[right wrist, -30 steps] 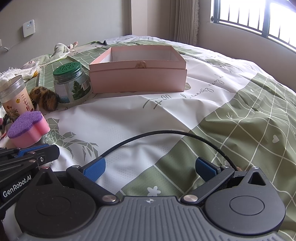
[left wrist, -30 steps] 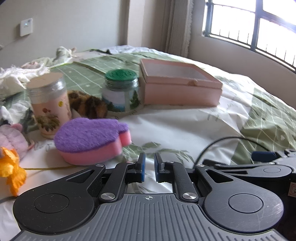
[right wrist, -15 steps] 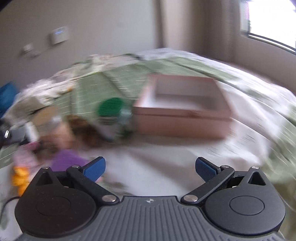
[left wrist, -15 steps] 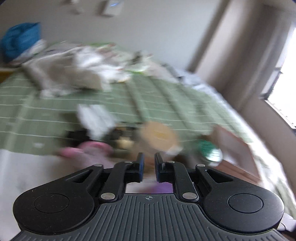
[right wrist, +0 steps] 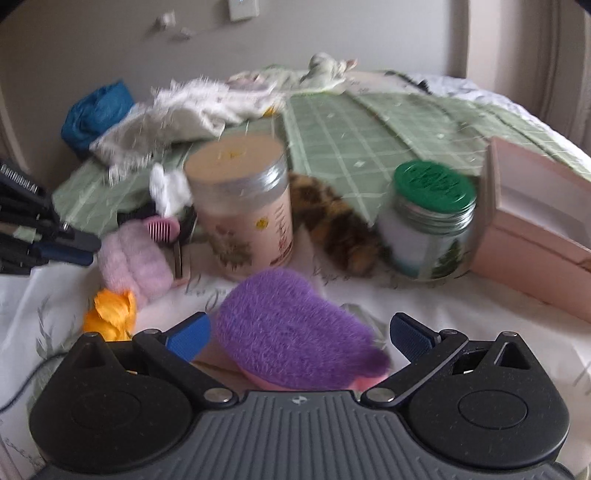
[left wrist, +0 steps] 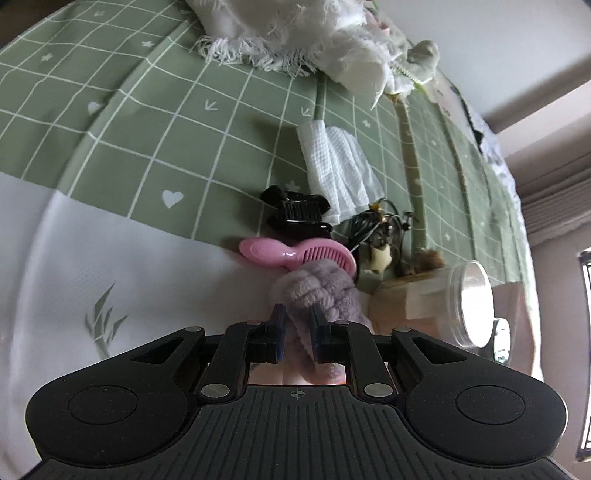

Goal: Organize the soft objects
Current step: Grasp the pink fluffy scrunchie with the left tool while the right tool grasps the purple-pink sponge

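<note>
My left gripper (left wrist: pixel 296 325) is tilted over the bed and nearly shut, its jaws pinching a fluffy lilac plush (left wrist: pixel 319 291). The plush also shows in the right wrist view (right wrist: pixel 135 262), with the left gripper's fingers (right wrist: pixel 70 247) reaching it from the left. My right gripper (right wrist: pixel 299 334) is open, and its jaws straddle a heart-shaped sponge (right wrist: pixel 295 334) with a purple top and pink base that lies on the bed. A pink open box (right wrist: pixel 539 236) stands at the right.
Nearby are a pink comb (left wrist: pixel 295 254), a black hair clip (left wrist: pixel 295 212), a white cloth (left wrist: pixel 336 170), a tan-lidded jar (right wrist: pixel 242 206), a green-lidded jar (right wrist: pixel 430 221), a leopard-print item (right wrist: pixel 336 225), an orange flower (right wrist: pixel 110 314) and a fringed white blanket (left wrist: pixel 295 33).
Both grippers swung left. The left one dropped onto the lilac plush and holds it between its jaws. The right one moved up to the purple sponge, which now lies between its open jaws.
</note>
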{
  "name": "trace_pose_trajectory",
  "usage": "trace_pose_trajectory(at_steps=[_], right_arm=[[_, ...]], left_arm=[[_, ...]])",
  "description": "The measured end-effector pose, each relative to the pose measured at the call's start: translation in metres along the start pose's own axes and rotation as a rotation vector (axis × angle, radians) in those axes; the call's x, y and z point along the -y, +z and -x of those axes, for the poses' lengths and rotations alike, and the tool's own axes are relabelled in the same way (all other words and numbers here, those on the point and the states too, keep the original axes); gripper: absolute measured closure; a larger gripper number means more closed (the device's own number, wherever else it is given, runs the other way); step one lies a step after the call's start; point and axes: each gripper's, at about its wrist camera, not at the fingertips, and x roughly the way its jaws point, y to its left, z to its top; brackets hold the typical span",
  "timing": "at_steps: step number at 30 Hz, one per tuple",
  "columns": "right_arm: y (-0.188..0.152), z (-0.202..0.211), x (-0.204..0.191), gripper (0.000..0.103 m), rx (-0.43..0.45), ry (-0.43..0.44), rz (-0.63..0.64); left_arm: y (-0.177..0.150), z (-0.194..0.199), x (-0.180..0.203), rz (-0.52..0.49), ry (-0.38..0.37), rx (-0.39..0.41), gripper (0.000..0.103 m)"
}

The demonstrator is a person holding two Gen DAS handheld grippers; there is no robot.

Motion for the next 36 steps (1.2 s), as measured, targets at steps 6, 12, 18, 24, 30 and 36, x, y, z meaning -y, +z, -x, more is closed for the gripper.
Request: trace_pose_trajectory(at_steps=[6, 12, 18, 24, 30, 36], right_arm=[[-0.016, -0.017, 0.006, 0.0, -0.07, 0.051, -0.019], [-0.018, -0.019, 0.009, 0.0, -0.085, 0.066, -0.031], [-0.016, -0.022, 0.01, 0.0, -0.103, 0.049, -0.048], [-0.014, -0.022, -0.001, 0.0, -0.145, 0.025, 0.026], [-0.018, -0.014, -0.007, 0.0, -0.175, 0.042, 0.091], [-0.015, 0.012, -0.013, 0.008, -0.077, -0.045, 0.241]], left_arm=[[0.003, -0.019, 0.022, -0.048, -0.151, 0.019, 0.086], [-0.011, -0.044, 0.056, -0.239, -0.161, 0.009, 0.084], [-0.019, -0.049, 0.058, -0.337, -0.139, 0.041, 0.079], [-0.027, -0.041, 0.073, -0.539, -0.044, -0.037, 0.079], [-0.028, -0.029, 0.067, -0.557, -0.007, -0.011, 0.081], [-0.018, -0.041, 0.053, -0.401, -0.064, -0.047, 0.076]])
